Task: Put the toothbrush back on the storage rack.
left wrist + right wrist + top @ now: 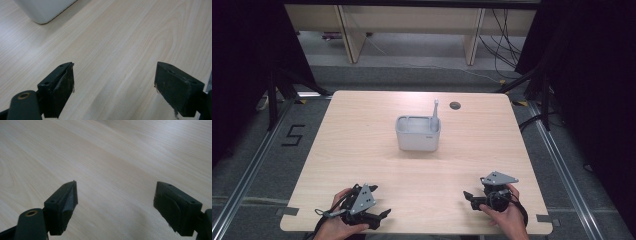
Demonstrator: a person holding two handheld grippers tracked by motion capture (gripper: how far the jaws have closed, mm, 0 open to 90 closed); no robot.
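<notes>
I have the left gripper (382, 214) low over the near desk (362, 150) edge, jaws spread wide with only bare wood between them. My right gripper (469, 197) sits likewise at the near edge, its jaws also spread and holding nothing. The white tub (417, 135) stands well ahead of both sets of jaws, between their lines, with a grey brush (434, 112) leaning upright in its far corner. Its corner (45, 10) shows ahead of my left jaws.
</notes>
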